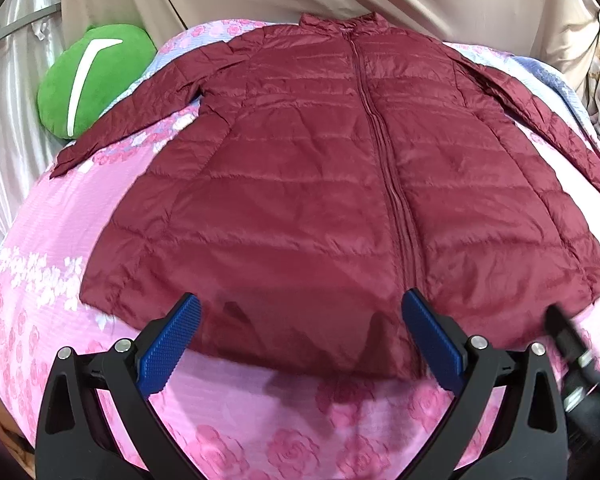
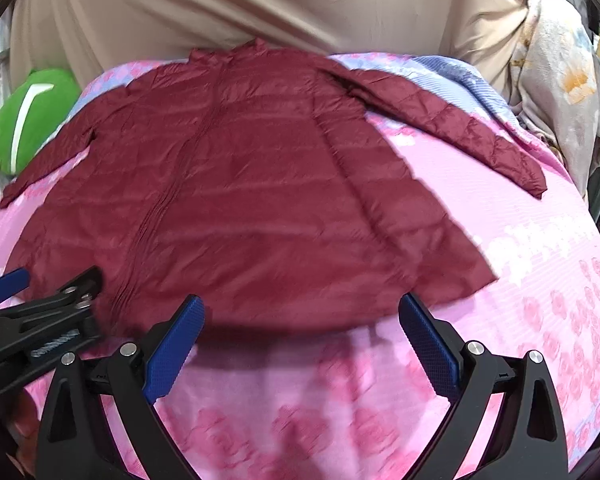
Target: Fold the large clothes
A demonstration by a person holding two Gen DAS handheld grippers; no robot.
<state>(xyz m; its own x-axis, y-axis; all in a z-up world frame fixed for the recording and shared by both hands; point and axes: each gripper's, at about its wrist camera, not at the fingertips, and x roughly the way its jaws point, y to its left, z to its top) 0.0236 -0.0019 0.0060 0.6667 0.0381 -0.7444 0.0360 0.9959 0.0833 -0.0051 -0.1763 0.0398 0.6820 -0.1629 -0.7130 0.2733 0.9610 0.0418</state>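
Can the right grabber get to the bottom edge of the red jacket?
Probably yes. The right gripper is open, close to the red jacket hem, with only pink bedspread between. The left gripper sits off to one side.

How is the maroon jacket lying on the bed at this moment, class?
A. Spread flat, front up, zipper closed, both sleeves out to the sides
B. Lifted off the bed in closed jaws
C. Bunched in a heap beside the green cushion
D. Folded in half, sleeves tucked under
A: the jacket lies flat on the pink floral bedspread, zipper running up its middle, a sleeve stretched to each side, and both grippers' jaws open and empty.
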